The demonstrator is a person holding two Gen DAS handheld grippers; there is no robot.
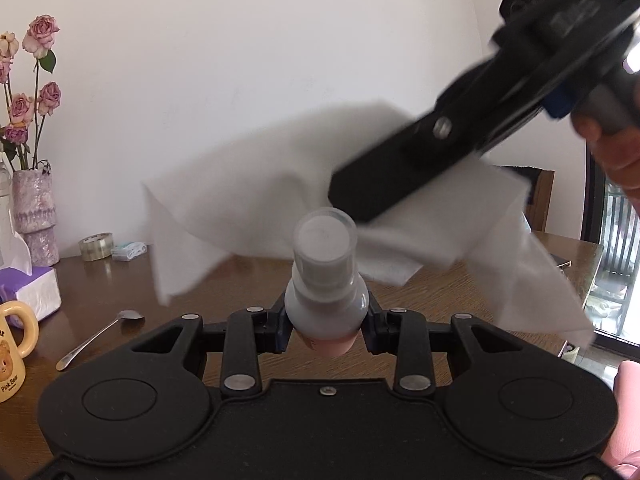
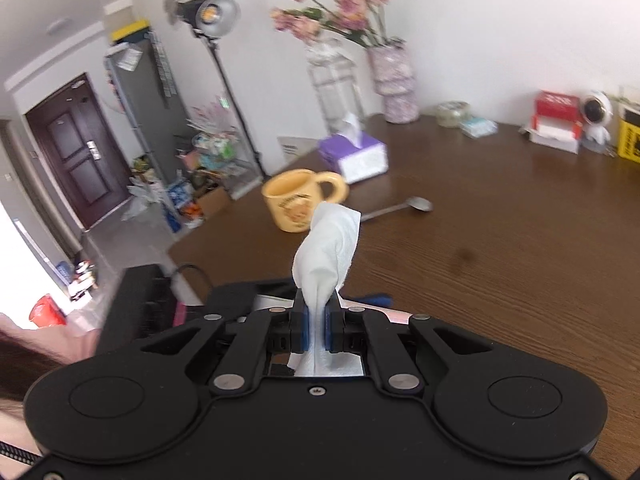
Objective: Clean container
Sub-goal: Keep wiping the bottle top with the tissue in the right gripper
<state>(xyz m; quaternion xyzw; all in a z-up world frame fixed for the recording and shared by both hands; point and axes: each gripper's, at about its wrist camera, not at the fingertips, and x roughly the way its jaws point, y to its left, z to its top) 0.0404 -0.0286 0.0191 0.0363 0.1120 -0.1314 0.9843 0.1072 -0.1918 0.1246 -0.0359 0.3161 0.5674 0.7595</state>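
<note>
- Clearly the work in hand looks like wiping: the left gripper (image 1: pixel 326 330) is clenched on a small bottle (image 1: pixel 326 280), and the right gripper (image 2: pixel 316 330) is clenched on a white tissue (image 2: pixel 328 248).
- Judging by the left view, the tissue (image 1: pixel 256 196) hangs just behind and above the bottle's cap, at the centre of the frame, with the right gripper (image 1: pixel 360 196) coming in from the upper right. Whether paper and cap touch I cannot tell; the tissue is blurred.
- To wipe well, I would keep the left grip firm at the bottle's shoulder so it does not twist, and drape the loose paper over the cap rather than press with the hard fingers.
- A short pinch of tissue gives more control; here much of the sheet flaps free toward the right edge of the frame, so it may drag without rubbing.
- Turning the bottle a little between passes would let the paper reach the sides the jaws cover.
- The bottle sits low in the centre of the left view, held above the table (image 1: pixel 460 288), cap pointing away from the camera.
- It has a clear cap over a white pump or neck, a pale rounded shoulder and a pinkish body below the jaws. No dirt or wetness shows on it.
- How far the cleaning stands cannot be read from this.
</note>
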